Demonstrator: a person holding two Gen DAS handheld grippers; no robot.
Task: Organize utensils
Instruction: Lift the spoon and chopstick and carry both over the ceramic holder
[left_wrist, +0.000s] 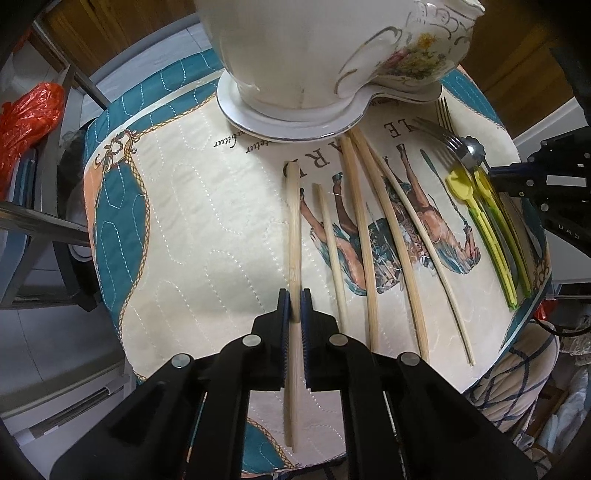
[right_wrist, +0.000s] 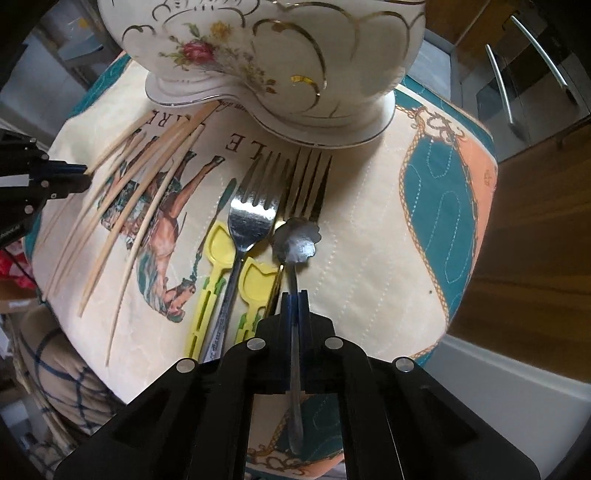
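On the quilted cloth covering the worktop (left_wrist: 192, 229), the left claw (left_wrist: 295, 295) is clenching one bamboo chopstick (left_wrist: 293, 221) partway along its length, while the right claw (right_wrist: 294, 297) is gripping the thin handle of a small scalloped spoon (right_wrist: 297, 240) whose bowl is hovering over the tines of the two forks (right_wrist: 255, 206). Four more chopsticks (left_wrist: 369, 236) are lying fanned out just beside the held one, and two yellow plastic spoons (right_wrist: 221, 243) are lying alongside the forks. Both grips are looking risky: the chopstick is sitting between narrow pads with long ends on either side, so it is likely to pivot or slide if swung quickly, and the spoon handle is slim and smooth, so it could be twisting in the pads. The ornate ceramic vase (right_wrist: 266, 55) is standing very near both claws, and a careless lift could be knocking it or dragging the neighbouring chopsticks and forks out of order.
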